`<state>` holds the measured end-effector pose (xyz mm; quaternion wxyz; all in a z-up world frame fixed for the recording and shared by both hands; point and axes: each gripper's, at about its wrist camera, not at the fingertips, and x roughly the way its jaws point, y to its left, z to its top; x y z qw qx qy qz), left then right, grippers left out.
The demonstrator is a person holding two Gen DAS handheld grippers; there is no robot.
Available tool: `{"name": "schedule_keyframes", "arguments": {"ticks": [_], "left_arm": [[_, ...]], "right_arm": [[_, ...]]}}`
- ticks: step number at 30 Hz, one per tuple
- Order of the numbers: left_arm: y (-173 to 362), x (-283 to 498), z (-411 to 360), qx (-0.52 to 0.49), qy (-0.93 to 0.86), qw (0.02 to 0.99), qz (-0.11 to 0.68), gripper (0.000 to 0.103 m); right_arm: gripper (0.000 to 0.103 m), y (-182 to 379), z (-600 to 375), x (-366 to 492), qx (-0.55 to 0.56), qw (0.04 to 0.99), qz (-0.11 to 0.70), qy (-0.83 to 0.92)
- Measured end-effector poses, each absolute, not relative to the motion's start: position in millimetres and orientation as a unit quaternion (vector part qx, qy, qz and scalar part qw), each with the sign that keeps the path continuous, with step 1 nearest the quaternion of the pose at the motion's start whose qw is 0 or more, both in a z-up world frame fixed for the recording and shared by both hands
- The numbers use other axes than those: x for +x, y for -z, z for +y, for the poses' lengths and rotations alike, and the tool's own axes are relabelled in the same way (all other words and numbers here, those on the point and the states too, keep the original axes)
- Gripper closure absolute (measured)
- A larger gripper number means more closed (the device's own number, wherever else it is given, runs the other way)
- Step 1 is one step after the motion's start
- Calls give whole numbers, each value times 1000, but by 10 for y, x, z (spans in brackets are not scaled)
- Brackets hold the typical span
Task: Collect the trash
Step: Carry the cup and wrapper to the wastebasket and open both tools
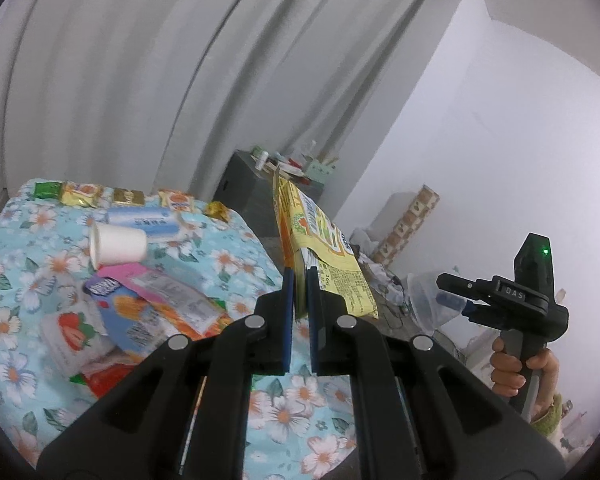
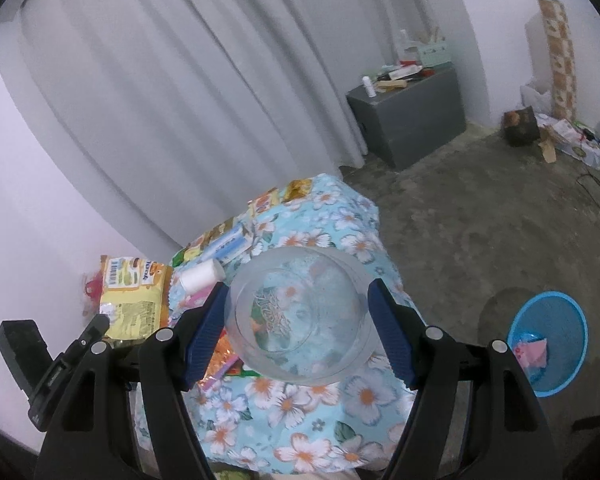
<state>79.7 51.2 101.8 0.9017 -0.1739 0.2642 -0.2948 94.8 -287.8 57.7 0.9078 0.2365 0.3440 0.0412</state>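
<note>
Pale grey curtains (image 1: 148, 80) fill the back of the room, with a grey cabinet (image 2: 412, 120) against the white wall and a rough concrete floor (image 2: 480, 220) in front of it. A bench under a blue flowered cloth (image 1: 28, 280) takes up the lower left of the left wrist view and the lower middle of the right wrist view.

Trash lies scattered on the cloth: a white paper cup (image 1: 118, 245) on its side, a strawberry yoghurt tub (image 1: 74, 338) lower left of it, flat orange and pink wrappers (image 1: 168, 304) between them, and a row of small packets (image 1: 84, 194) along the far edge.

The left gripper (image 1: 298, 284) has its fingers pressed nearly together, pinching the lower edge of a yellow snack wrapper (image 1: 324, 240) that stands upright in the middle of the frame, lifted clear of the cloth.

The right gripper (image 2: 300, 320) has its blue fingers (image 2: 206, 328) spread wide around a clear plastic cup (image 2: 300, 316), one on each side of its wall, the cup's mouth facing the camera and held above the bench. A hand (image 1: 516, 368) grips this tool's handle at the lower right of the left wrist view.

A blue mesh bin (image 2: 560, 320) stands on the floor at the right edge of the right wrist view, well apart from the bench, with a pink scrap (image 2: 534, 354) inside it.
</note>
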Motion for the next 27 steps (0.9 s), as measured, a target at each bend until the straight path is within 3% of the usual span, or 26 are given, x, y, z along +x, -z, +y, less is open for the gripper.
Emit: {"name": "schedule_keyframes", "arguments": {"ticks": [8, 14, 27], "left_arm": [[-935, 843, -129, -136, 342, 881, 296, 99], [-706, 1000, -1044, -85, 399, 844, 347, 99], [561, 1249, -3404, 72, 451, 732, 506, 98]], "right_arm": [[34, -337, -3440, 468, 279, 901, 331, 14], [34, -39, -4021, 76, 322, 886, 324, 78], [34, 1294, -5397, -227, 467, 795, 340, 185]]}}
